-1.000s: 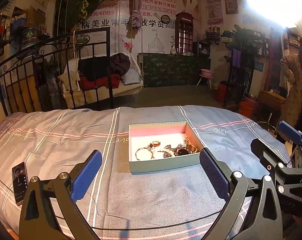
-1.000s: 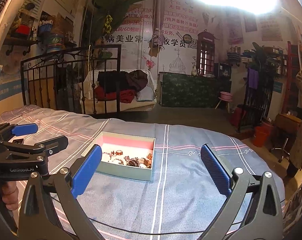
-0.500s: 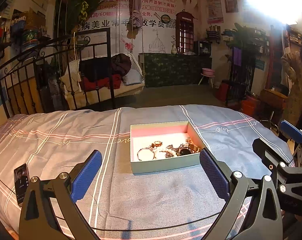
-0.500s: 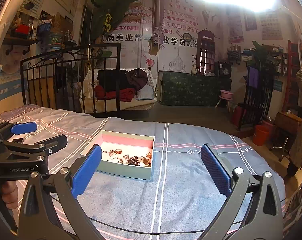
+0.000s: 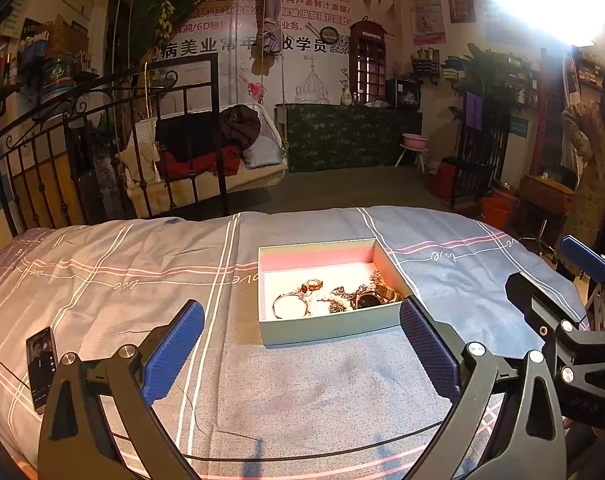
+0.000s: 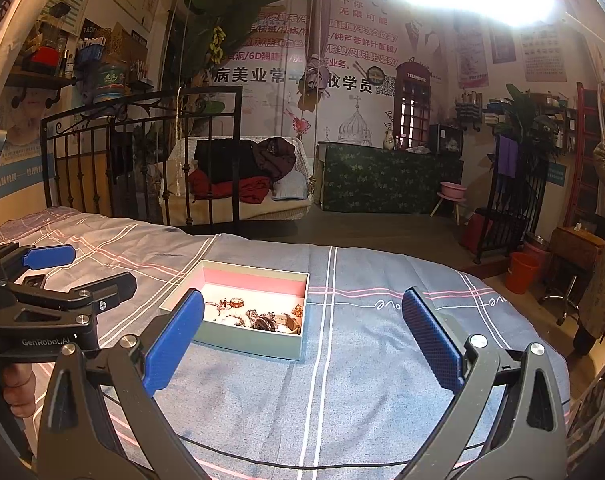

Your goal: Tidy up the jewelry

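A shallow pale green box (image 5: pixel 334 326) with a pink inner wall lies on the bed. It holds a tangle of jewelry (image 5: pixel 334 298): rings, a bangle and a watch. My left gripper (image 5: pixel 302 344) hovers open just in front of the box, with nothing between its blue pads. The right wrist view shows the same box (image 6: pixel 246 338) and jewelry (image 6: pixel 258 314) ahead and to the left. My right gripper (image 6: pixel 302 340) is open and empty, to the right of the box. Each gripper appears in the other's view: the right gripper (image 5: pixel 550 270) and the left gripper (image 6: pixel 98 268).
The bed has a grey-blue sheet (image 5: pixel 302 392) with pink and white stripes. A phone (image 5: pixel 42 364) lies on it at the near left. A black iron bed rail (image 5: pixel 102 152) stands behind. A hand (image 6: pixel 18 388) grips the left tool. A thin black cable (image 5: pixel 302 458) crosses the sheet.
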